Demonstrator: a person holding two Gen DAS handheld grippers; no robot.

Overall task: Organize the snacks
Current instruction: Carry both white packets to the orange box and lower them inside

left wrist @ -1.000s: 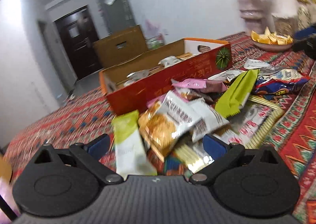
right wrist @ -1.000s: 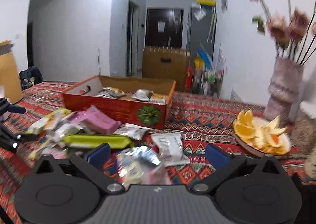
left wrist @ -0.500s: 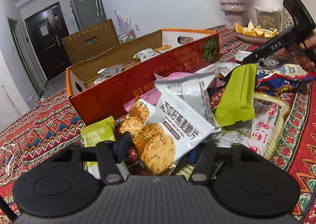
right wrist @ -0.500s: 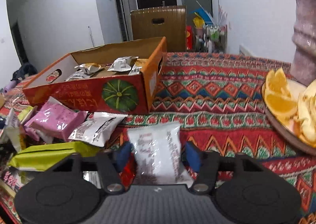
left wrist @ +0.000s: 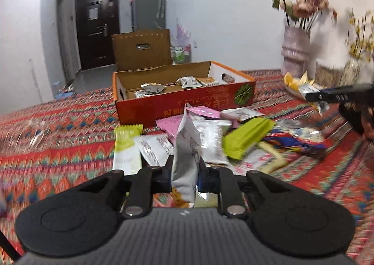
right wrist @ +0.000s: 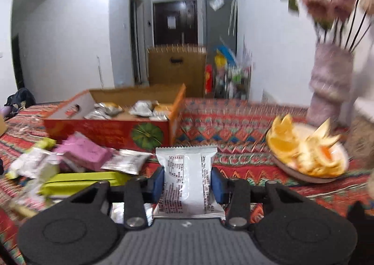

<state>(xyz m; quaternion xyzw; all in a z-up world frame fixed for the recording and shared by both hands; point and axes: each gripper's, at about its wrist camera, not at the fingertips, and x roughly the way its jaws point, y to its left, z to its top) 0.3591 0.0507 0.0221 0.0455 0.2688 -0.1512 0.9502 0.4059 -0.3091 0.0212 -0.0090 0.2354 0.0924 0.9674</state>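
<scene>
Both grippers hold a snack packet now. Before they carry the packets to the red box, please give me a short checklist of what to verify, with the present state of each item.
1. Left gripper grips its silver packet: ok, pinched edge-on between the fingers.
2. Right gripper grips its white packet: ok, held flat between both pads.
3. Both packets lifted off the pile: cannot tell, the frames are blurred.
4. Red box open on top: ok, no lid over it.
5. Room left in the box: ok, a few packets lie inside and bare cardboard floor shows.
6. Fruit plate away from the right gripper's path: ok, it sits to the right and the box to the left.
</scene>
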